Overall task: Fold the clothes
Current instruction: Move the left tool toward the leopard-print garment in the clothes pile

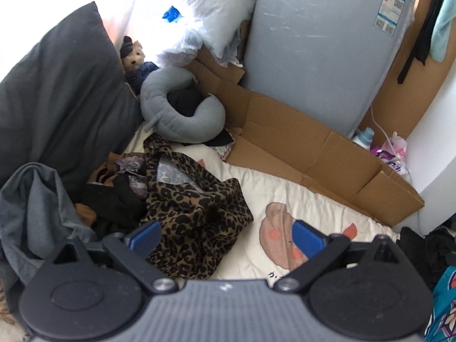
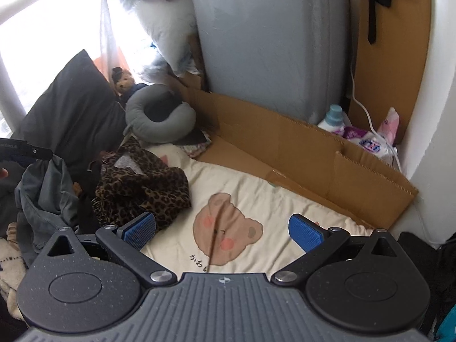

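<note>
While both sets of tongs hang above the bed, neither one grips anything. The left tongs point(image 1: 225, 238) stand with their blue-padded jaws wide apart, over the lower edge of a crumpled leopard-print fabric garment point(image 1: 185, 199) that lies on the cream bedspread printed with a brown cartoon bear point(image 1: 250, 176). The right tongs point(image 2: 222, 232) are likewise spread apart, with nothing between the pads, directly over the bear's face on the spread.

In the left wrist view, the leopard-print piece sits just left of centre, touching a heap of black and brown clothing point(image 1: 114, 193) at its 9 o'clock. A rumpled grey cloth garment point(image 1: 34, 199) lies at 8 o'clock of the frame, below a large dark grey pillow point(image 1: 62, 85) that leans at 10 o'clock. A grey U-shaped neck cushion point(image 1: 182, 108) rests at 12 o'clock of the leopard piece, with a small teddy bear in dark clothes point(image 1: 136, 59) just behind it. Flattened brown cardboard point(image 1: 313, 148) runs along the bed's far edge toward 3 o'clock, and a tall grey plastic-wrapped slab point(image 1: 319, 42) stands upright at 1 o'clock behind it.

In the right wrist view, the leopard-print garment lies at 9 o'clock of the bear print, apart from the tongs.
</note>
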A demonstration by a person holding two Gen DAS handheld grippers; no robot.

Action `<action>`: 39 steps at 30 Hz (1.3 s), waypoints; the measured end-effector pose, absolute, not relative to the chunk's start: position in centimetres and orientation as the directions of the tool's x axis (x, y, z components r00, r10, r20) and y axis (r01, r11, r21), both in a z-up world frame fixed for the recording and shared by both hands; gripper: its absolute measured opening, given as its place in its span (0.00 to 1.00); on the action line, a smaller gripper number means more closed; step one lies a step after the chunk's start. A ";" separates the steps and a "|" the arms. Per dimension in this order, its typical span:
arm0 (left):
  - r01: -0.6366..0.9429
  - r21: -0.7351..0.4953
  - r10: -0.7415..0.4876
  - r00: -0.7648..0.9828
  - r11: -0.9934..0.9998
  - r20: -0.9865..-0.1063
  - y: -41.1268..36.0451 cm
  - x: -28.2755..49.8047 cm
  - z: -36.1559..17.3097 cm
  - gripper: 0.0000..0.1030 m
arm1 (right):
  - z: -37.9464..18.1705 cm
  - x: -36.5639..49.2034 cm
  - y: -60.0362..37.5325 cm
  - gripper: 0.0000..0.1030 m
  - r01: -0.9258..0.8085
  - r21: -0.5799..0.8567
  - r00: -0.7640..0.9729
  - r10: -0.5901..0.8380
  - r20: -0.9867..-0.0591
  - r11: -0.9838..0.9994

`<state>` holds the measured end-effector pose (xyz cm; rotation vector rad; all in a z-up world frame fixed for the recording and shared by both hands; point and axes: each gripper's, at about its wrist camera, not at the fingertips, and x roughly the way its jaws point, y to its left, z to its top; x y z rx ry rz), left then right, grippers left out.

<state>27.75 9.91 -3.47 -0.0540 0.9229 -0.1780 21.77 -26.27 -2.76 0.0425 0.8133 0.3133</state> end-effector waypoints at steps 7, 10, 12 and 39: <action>0.167 -0.068 -0.152 0.562 0.984 -0.813 10.1 31.0 -6.8 0.97 | -5.1 21.9 -29.2 1.00 -0.247 0.135 0.637 0.266 -0.724 0.959; 0.167 -0.057 -0.142 0.557 0.984 -0.818 10.8 32.1 -8.1 0.97 | -6.6 22.2 -30.3 1.00 -0.235 0.131 0.634 0.254 -0.731 0.963; 0.161 -0.058 -0.139 0.556 0.985 -0.820 11.3 32.8 -9.0 0.97 | -7.4 22.9 -30.7 1.00 -0.228 0.120 0.631 0.241 -0.738 0.966; 0.082 -0.085 -0.115 0.527 0.993 -0.842 13.5 34.0 -19.2 0.97 | -15.0 29.0 -29.9 1.00 -0.130 0.124 0.629 0.178 -0.756 0.984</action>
